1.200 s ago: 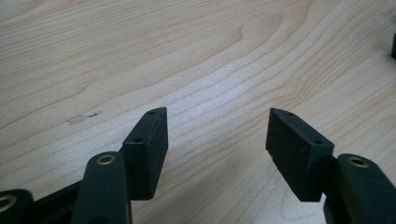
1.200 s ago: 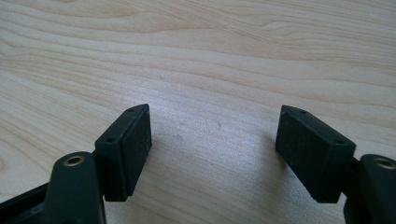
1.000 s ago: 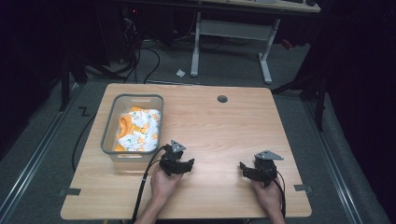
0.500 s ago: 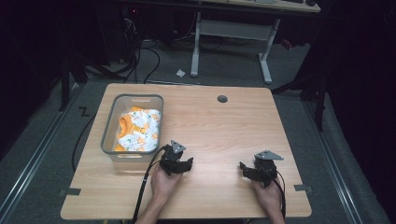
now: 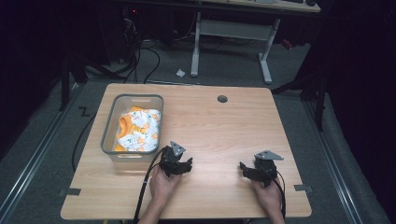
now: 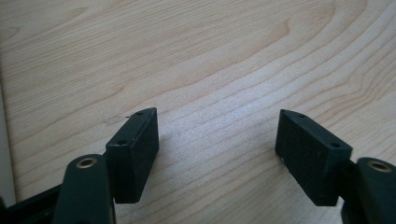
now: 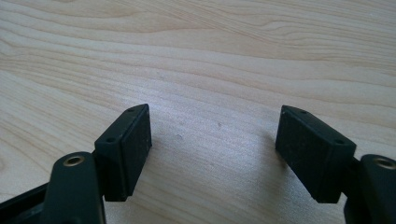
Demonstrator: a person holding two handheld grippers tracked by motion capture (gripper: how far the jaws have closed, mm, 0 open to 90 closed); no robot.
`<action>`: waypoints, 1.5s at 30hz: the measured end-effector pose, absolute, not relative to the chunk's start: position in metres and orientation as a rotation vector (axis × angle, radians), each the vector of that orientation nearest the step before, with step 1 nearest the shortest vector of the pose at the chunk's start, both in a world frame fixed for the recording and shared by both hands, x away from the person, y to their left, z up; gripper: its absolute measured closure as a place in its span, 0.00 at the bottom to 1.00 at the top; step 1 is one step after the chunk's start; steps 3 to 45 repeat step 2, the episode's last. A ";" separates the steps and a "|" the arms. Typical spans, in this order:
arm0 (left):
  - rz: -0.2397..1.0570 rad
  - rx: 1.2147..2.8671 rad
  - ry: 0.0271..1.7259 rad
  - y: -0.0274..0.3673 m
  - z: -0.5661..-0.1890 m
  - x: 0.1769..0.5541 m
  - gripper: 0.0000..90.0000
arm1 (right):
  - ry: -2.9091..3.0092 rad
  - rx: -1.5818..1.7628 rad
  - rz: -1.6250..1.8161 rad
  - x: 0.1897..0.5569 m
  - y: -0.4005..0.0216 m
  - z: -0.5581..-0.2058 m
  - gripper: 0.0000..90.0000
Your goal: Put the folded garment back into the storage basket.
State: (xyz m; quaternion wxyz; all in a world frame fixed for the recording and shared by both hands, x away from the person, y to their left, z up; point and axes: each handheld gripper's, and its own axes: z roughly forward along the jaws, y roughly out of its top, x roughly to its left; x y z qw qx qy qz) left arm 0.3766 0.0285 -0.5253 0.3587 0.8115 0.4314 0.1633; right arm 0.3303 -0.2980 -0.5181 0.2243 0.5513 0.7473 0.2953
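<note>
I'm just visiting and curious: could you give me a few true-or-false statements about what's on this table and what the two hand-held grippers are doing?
1. The clear bin holds an orange-and-white cloth. True.
2. The left gripper clamps the cloth. False: its jaws stand apart over bare wood and have just been opening.
3. The right gripper is open with nothing between its jaws. True.
4. The bin sits at the table's right edge. False: it sits at the left.

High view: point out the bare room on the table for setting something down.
The table is bare wood from the clear bin across to its right edge, with one small round hole near the far edge. The strip between the left gripper and right gripper is free too. The bin, holding orange-and-white cloth, crowds the left side.
</note>
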 end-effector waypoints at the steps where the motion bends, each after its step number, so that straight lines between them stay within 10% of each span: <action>1: 0.421 2.093 1.113 0.028 -0.525 0.377 0.34 | 2.062 1.521 0.815 0.330 -0.298 -0.518 0.30; 45: 0.421 2.094 1.113 0.028 -0.525 0.377 0.34 | 2.062 1.521 0.815 0.330 -0.298 -0.518 0.30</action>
